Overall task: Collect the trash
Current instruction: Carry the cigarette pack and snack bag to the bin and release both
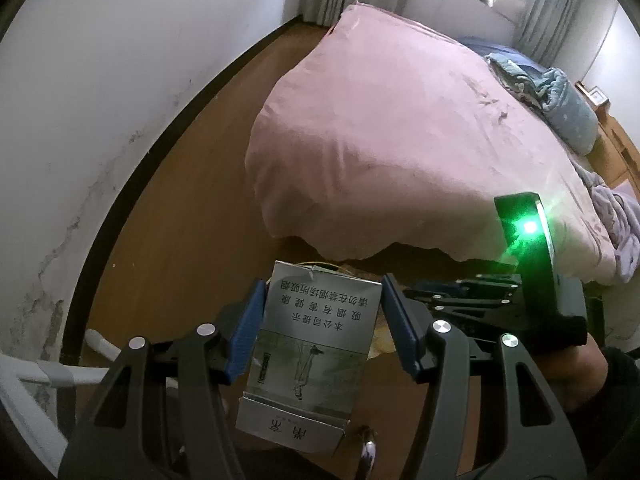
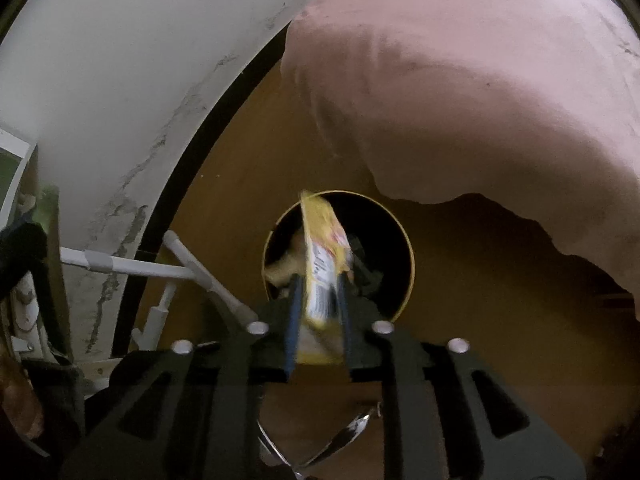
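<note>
My left gripper (image 1: 324,292) is shut on a grey cigarette box (image 1: 316,332) printed with dark characters; its blue pads (image 1: 246,332) sit on the box's two long sides and the flap end points toward the camera. In the right wrist view my right gripper (image 2: 319,284) hangs over a round bin (image 2: 411,268) with a yellow rim and a dark inside that holds some scraps. A yellow and white wrapper (image 2: 322,240), blurred, stands loosely between the right gripper's parted fingers, with its upper end over the bin's mouth.
A bed under a pink cover (image 1: 400,140) overhangs the wooden floor (image 2: 224,152) just right of the bin. The white wall (image 1: 100,100) with its dark baseboard runs along the left. White rack tubes (image 2: 160,268) stand left of the bin. A black housing with a green light (image 1: 528,240) is on the right.
</note>
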Tool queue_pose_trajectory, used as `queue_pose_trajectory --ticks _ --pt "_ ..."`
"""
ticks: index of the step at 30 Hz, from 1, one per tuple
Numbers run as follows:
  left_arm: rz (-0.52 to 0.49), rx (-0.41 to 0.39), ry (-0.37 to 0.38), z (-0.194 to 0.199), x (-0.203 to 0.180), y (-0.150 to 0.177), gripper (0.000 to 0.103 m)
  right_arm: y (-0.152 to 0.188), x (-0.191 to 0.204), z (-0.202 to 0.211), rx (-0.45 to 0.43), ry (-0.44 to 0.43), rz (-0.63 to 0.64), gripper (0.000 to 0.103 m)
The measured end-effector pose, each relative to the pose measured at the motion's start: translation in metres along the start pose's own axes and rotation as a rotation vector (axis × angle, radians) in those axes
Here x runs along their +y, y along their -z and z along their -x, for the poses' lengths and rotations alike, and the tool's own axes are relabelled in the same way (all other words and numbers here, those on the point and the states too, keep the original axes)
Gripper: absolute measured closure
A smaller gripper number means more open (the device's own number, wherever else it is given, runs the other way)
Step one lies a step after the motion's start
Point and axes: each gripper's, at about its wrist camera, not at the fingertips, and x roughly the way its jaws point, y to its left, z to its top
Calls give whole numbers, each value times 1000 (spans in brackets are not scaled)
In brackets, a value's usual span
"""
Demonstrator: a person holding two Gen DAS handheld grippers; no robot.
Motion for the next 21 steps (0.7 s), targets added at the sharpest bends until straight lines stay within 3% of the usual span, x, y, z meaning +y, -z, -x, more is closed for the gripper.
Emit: queue_pose_trajectory --ticks 1,10,14,17,21 --pt "-2 5 -4 -2 0 -1 46 -2 -2 2 -18 -8 -5 41" --pt "-17 34 18 -9 -9 -9 45 -5 -17 20 -66 -12 -94 35" --pt "-21 20 9 -9 -15 -19 23 -2 -24 45 -111 -1 -120 33" --pt "-31 2 9 0 -19 -22 23 0 -20 61 -143 11 -120 31" --pt "-43 -49 -31 36 -20 -17 13 6 0 79 -169 18 -81 31"
